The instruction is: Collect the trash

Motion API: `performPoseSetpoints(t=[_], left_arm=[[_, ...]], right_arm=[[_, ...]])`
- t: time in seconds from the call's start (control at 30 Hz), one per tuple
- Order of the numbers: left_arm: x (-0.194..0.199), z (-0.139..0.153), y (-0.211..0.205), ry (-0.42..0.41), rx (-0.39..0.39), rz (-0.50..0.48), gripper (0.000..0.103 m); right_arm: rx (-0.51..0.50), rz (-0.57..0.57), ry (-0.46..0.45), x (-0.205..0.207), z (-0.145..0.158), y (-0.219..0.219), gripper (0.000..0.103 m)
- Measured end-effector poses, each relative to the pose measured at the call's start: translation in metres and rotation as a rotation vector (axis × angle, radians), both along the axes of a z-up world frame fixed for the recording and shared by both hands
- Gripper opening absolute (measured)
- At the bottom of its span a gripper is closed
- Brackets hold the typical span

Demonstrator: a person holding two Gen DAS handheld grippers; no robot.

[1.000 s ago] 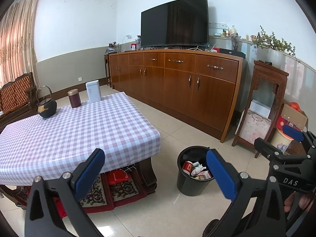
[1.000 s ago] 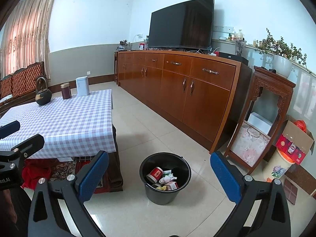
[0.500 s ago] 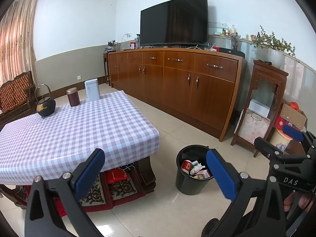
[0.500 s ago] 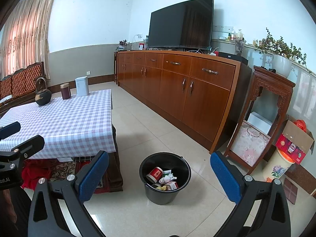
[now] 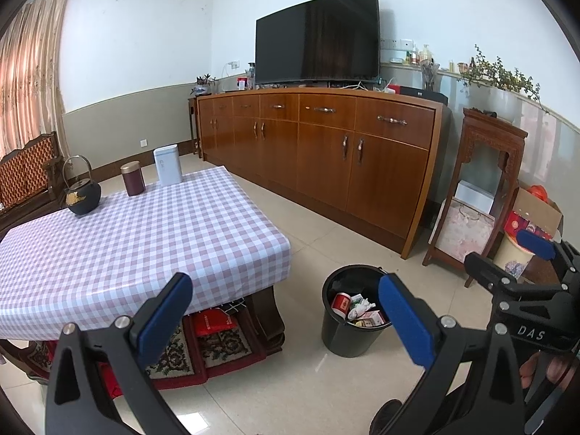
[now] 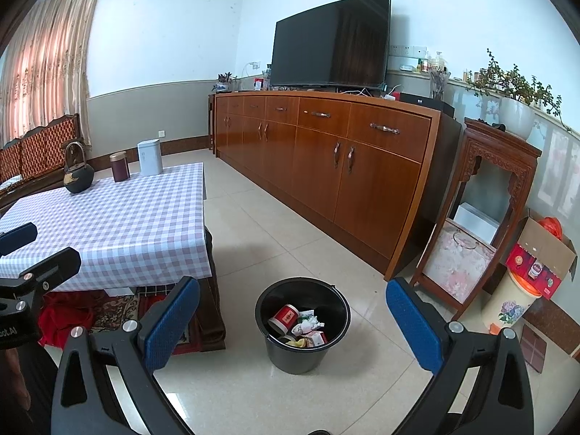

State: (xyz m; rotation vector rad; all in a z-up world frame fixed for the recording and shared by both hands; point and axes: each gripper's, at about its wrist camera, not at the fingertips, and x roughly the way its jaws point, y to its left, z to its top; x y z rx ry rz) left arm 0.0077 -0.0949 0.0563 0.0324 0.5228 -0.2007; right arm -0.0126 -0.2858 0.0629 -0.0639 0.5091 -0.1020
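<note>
Bucket (image 6: 302,353) on floor holds red can (image 6: 284,318) and crumpled wrappers (image 6: 308,326).

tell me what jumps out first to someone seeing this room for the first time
The big dark TV on the long wooden sideboard along the far wall draws the eye first. Next comes the low table with a checked cloth on the left, bearing a black kettle, a dark canister and a white container. On the tiled floor beside it stands a black bucket holding trash.
</note>
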Motion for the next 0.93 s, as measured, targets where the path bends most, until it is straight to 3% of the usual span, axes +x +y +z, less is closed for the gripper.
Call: performPoseSetpoints(t=[0.5,0.77,0.93], left_arm=[[-0.001,-0.0006,0.0004,-0.004,0.003,0.003,0.103],[-0.0042,-0.0021,0.0012,-0.041,0.052,0.004,0.103],[0.001,-0.007,0.0024,-0.006,0.041,-0.018,0.103]], right_arm=[[0.001,-0.003,0.013,0.0001,-0.004,0.0015,0.103],[-0.002,-0.004,0.015,-0.0004,-0.0037,0.0023,0.103],[-0.002,-0.004,0.012,0.0001,-0.002,0.0021,0.103]])
